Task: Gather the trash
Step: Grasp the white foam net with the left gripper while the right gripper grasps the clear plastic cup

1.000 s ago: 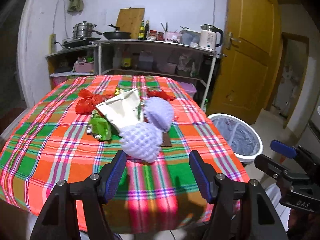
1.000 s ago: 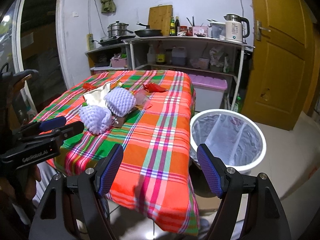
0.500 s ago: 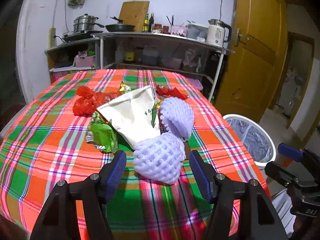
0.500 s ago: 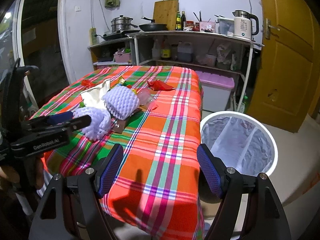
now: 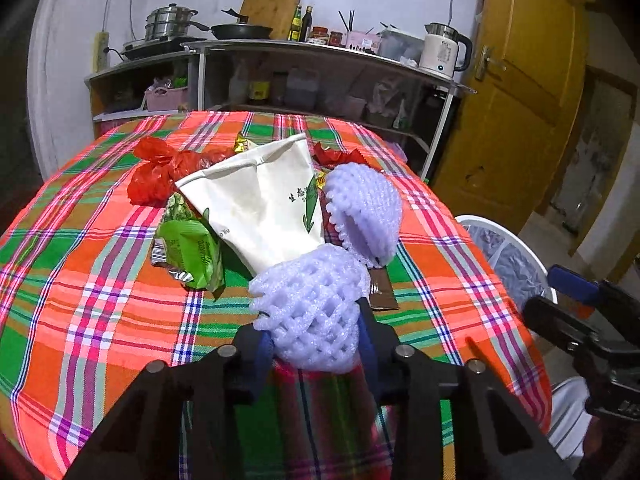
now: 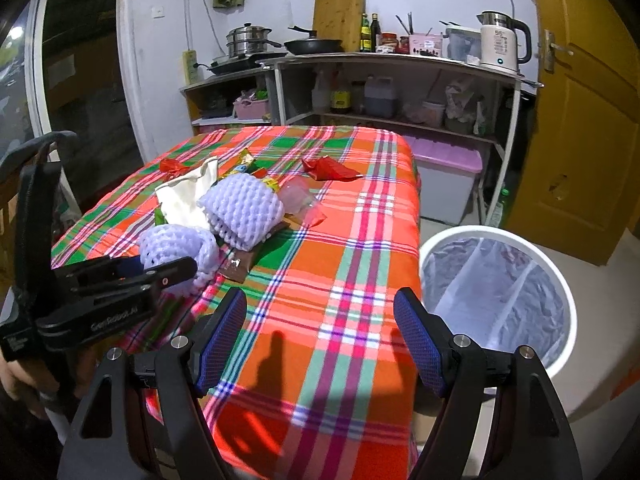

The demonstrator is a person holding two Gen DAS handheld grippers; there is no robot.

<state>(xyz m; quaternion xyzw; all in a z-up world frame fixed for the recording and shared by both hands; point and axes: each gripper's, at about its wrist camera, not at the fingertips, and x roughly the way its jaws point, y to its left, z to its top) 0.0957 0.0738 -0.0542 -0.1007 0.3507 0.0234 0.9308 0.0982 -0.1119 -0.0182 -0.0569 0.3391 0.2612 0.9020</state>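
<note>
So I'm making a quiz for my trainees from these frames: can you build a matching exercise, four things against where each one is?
Things:
1. near foam net
2. white paper bag
3. trash bin
4. kettle

Places:
A. on the shelf top
B. between the left gripper's jaws
C. on the floor beside the table
D. lying on the tablecloth

Pairs: 1-B, 2-D, 3-C, 4-A
</note>
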